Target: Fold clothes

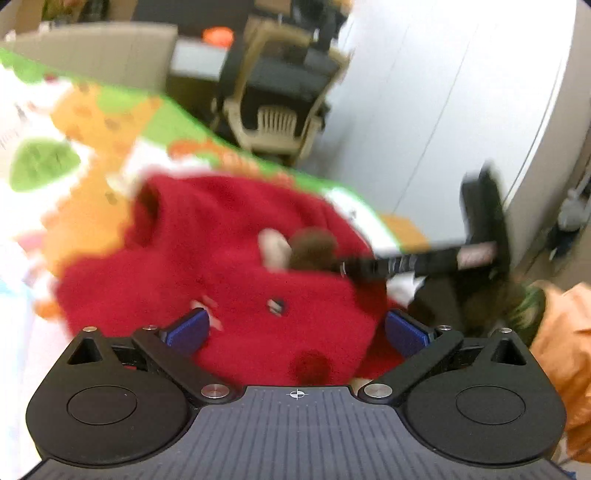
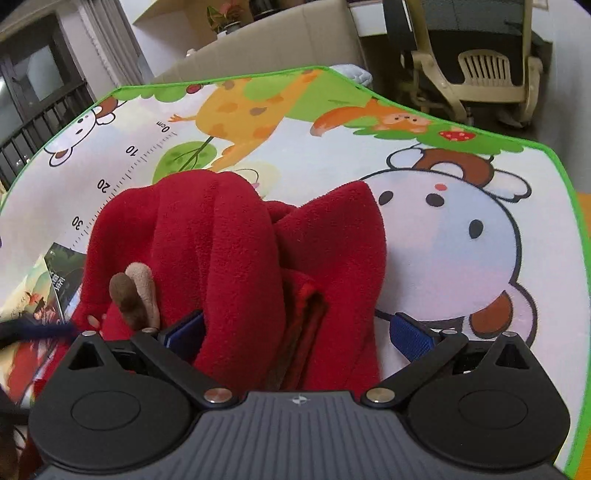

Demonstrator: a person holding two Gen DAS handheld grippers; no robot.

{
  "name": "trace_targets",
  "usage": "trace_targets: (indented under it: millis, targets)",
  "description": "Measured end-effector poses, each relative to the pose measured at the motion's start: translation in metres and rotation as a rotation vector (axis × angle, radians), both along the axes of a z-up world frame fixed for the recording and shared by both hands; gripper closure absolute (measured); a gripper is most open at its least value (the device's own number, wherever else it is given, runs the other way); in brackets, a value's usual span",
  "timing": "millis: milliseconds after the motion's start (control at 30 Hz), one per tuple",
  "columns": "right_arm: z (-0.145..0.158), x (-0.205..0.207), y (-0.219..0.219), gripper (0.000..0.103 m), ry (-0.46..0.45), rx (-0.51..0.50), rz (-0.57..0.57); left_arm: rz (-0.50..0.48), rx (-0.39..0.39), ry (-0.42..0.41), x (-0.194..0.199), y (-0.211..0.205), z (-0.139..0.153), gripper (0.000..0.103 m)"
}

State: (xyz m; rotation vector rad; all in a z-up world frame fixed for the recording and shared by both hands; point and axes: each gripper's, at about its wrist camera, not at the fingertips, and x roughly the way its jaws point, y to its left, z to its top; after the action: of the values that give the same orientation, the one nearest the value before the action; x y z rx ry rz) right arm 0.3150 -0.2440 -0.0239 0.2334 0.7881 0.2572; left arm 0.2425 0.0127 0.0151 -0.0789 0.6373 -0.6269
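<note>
Both grippers stand wide open over one red fleece garment point(image 2: 236, 258), bunched on the cartoon mat point(image 2: 461, 236). Fleece lies between the right gripper point(image 2: 295, 334) pads, long axis running forward; the left gripper point(image 1: 297, 328) straddles it too.

a cartoon animal play mat point(image 2: 480, 236) with a green edge and printed ruler point(image 2: 122, 162) covers the surface. beyond it stand a beige plastic chair point(image 2: 484, 70), a cardboard box point(image 2: 280, 48) and a potted plant point(image 2: 225, 14).
</note>
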Motion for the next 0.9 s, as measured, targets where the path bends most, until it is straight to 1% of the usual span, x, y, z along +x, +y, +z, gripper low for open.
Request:
trace_targets:
  millis: [33, 67, 100, 167, 200, 233, 267, 333, 367, 433, 500, 533, 600, 700, 833, 900]
  targets:
    - [0.001, 0.0, 0.002, 0.0, -0.004, -0.01, 0.0, 0.045, 0.008, -0.024, 0.001, 0.012, 0.009, 0.0]
    - [0.003, 0.0, 0.005, 0.0, -0.008, -0.021, 0.0, 0.103, 0.007, -0.01, 0.009, 0.024, 0.014, 0.0]
    - [0.004, 0.0, 0.007, 0.0, -0.012, -0.031, 0.0, 0.161, -0.001, 0.024, 0.021, 0.035, 0.016, 0.0]
    - [0.009, 0.0, 0.012, 0.0, -0.02, -0.06, 0.015, 0.289, -0.025, 0.163, 0.052, 0.059, 0.007, 0.0]
    - [0.012, 0.0, 0.014, 0.004, -0.023, -0.074, 0.022, 0.339, -0.031, 0.23, 0.066, 0.068, -0.001, 0.0]
    - [0.015, -0.001, 0.015, 0.008, -0.03, -0.082, 0.041, 0.358, -0.038, 0.274, 0.075, 0.072, -0.009, 0.0]
    - [0.019, -0.003, 0.017, 0.015, -0.036, -0.097, 0.062, 0.36, -0.047, 0.307, 0.081, 0.073, -0.016, 0.0]
    - [0.029, -0.005, 0.02, 0.019, -0.049, -0.137, 0.104, 0.364, -0.065, 0.372, 0.093, 0.074, -0.031, 0.0]
    - [0.035, -0.006, 0.022, 0.021, -0.058, -0.161, 0.125, 0.36, -0.072, 0.39, 0.097, 0.073, -0.035, 0.0]
    - [0.049, -0.003, 0.014, 0.021, -0.077, -0.15, 0.124, 0.34, -0.053, 0.38, 0.099, 0.063, -0.035, 0.0]
    - [0.06, 0.008, 0.003, 0.019, -0.089, -0.123, 0.082, 0.324, -0.011, 0.357, 0.093, 0.062, -0.032, 0.0]
    - [0.059, 0.017, -0.001, 0.019, -0.079, -0.114, 0.06, 0.318, -0.003, 0.355, 0.097, 0.062, -0.032, 0.0]
    - [0.056, 0.034, -0.009, 0.018, -0.059, -0.096, 0.018, 0.317, -0.023, 0.363, 0.1, 0.067, -0.033, 0.0]
    - [0.043, 0.056, -0.019, 0.018, -0.016, 0.016, -0.008, 0.327, -0.077, 0.364, 0.105, 0.076, -0.037, 0.0]
    - [0.036, 0.069, -0.052, 0.017, 0.03, 0.369, -0.031, 0.337, -0.143, 0.396, 0.112, 0.087, -0.048, 0.0]
    - [0.042, 0.069, -0.061, 0.017, 0.004, 0.358, -0.045, 0.33, -0.178, 0.409, 0.116, 0.092, -0.051, 0.0]
